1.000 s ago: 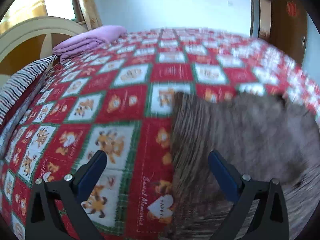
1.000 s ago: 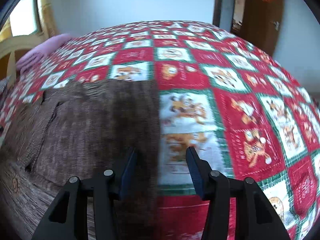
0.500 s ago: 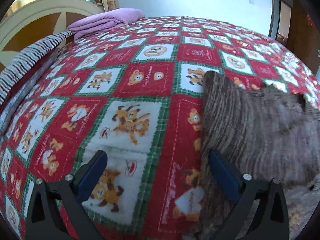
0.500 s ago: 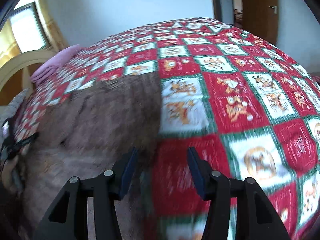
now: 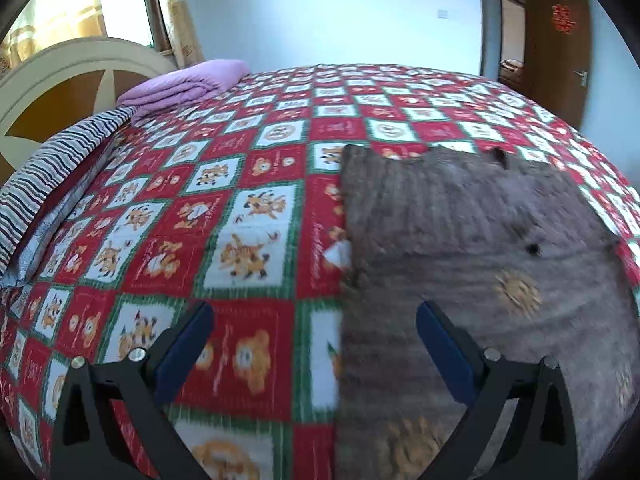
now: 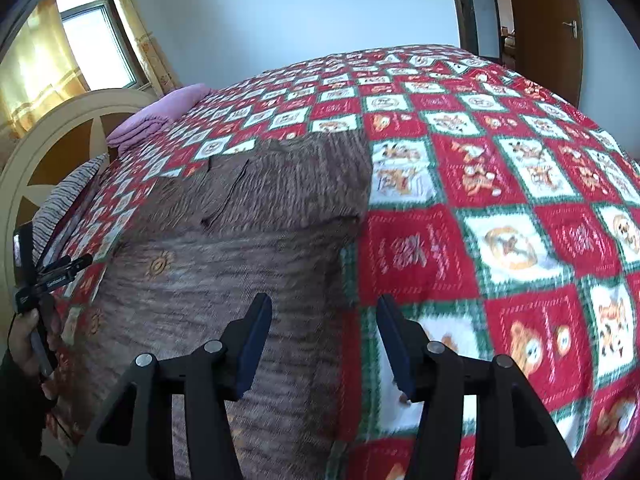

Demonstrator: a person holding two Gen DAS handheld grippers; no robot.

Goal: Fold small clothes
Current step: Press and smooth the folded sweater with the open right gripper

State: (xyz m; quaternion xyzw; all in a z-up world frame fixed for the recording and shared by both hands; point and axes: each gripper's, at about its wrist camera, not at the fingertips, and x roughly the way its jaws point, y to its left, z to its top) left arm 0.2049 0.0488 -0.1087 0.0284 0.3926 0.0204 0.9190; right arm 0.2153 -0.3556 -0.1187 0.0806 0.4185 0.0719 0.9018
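Left wrist view sits above the left gripper (image 5: 312, 344), angled down over the bedspread (image 5: 248, 184), facing the far wall and headboard (image 5: 60, 76). Right wrist view sits above the right gripper (image 6: 324, 340), same downward tilt, same facing. Both close to the bed. Shared: brown sweater (image 5: 460, 240) (image 6: 240, 248), purple blanket (image 5: 188, 80) (image 6: 160, 116), door (image 5: 560, 40) (image 6: 544, 20).

A home bedroom is shown. A bed (image 5: 256, 168) is covered by a red patchwork quilt, backed by a curved headboard (image 5: 68, 76). A curtained window (image 6: 88, 40) and a wooden door (image 6: 548, 20) are seen.
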